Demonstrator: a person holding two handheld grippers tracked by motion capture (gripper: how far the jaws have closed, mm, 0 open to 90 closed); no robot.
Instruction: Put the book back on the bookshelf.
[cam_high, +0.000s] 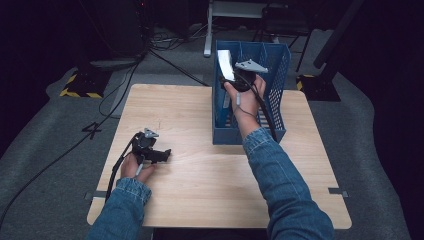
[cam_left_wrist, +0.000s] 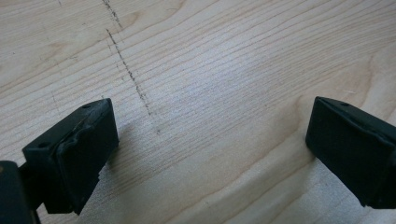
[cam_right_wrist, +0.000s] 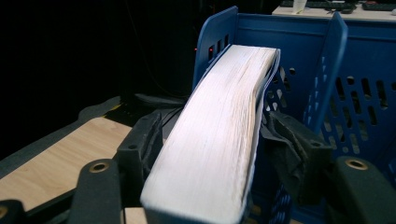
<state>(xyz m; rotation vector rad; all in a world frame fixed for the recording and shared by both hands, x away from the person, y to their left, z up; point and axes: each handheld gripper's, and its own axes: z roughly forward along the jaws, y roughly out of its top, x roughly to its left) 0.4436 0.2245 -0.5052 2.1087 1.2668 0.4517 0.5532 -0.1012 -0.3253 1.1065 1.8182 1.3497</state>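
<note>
The thick book (cam_right_wrist: 219, 135) stood on edge in the blue perforated file rack (cam_high: 277, 65) at the table's (cam_high: 200, 190) two o'clock, between the right gripper (cam_high: 235, 80)'s slackened jaws, with pads seemingly barely touching its covers. At eight o'clock, the left gripper (cam_high: 162, 154) lay wide open and empty. No writing was legible.

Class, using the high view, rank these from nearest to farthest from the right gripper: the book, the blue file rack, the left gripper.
1. Book: between the right gripper fingers, at the rack's left side.
2. Blue file rack: around the gripper, on the table's far right.
3. Left gripper: near left of the table, fingers apart.
</note>
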